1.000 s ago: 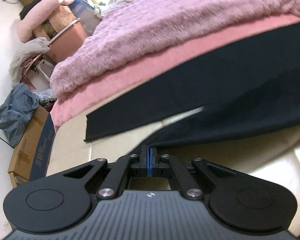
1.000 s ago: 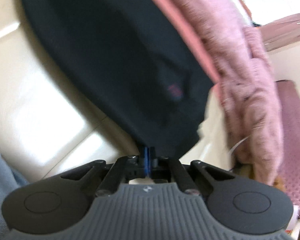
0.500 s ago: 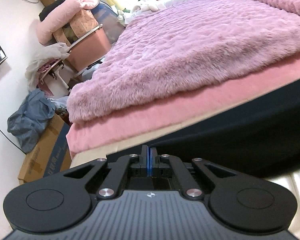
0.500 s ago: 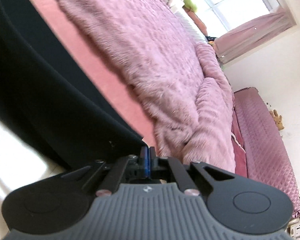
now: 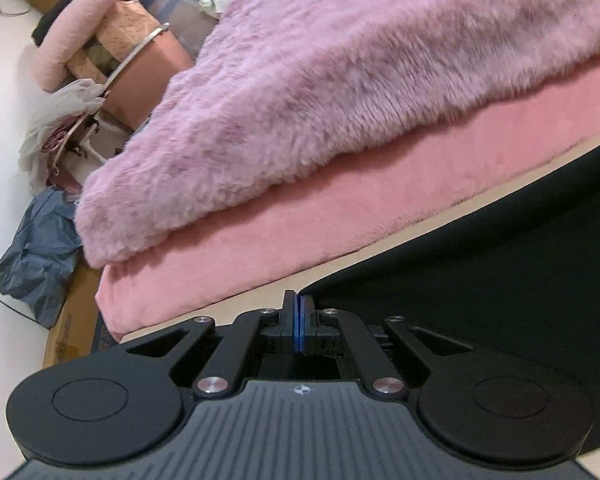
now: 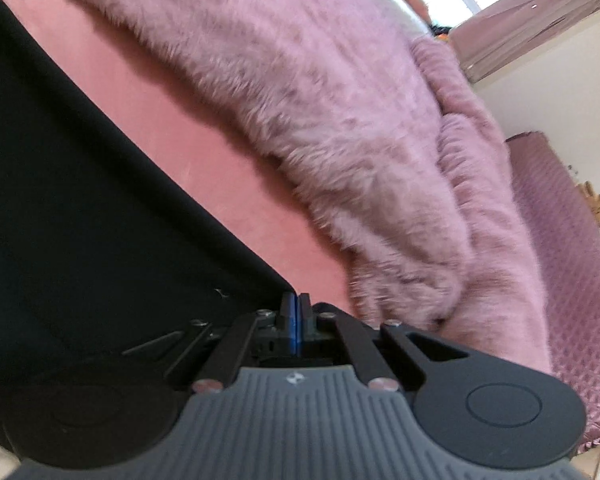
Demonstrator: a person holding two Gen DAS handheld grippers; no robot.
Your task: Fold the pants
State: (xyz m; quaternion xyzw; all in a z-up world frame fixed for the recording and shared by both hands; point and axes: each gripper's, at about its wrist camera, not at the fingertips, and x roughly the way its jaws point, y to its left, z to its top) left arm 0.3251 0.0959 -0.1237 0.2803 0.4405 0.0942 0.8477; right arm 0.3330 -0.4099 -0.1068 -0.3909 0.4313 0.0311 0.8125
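Note:
The black pants [image 5: 480, 264] fill the right of the left wrist view and the left of the right wrist view [image 6: 80, 200]. My left gripper [image 5: 299, 300] is shut on a corner of the pants, with the cloth running away to the right. My right gripper [image 6: 295, 300] is shut on another corner, with the cloth running up and left. Both corners are low, close to the bed's pink sheet [image 5: 300, 220]. The rest of the pants is out of frame.
A fluffy purple blanket [image 5: 360, 72] lies just beyond both grippers, also in the right wrist view [image 6: 340, 100]. At the left are a cardboard box [image 5: 76, 320], a blue bag [image 5: 36, 256] and piled clutter. A pink quilted sofa [image 6: 568, 260] stands right.
Both grippers carried the held pants corners forward toward the purple blanket and have come down lower. The cream surface and spread-out pants seen a second ago have dropped out of view.

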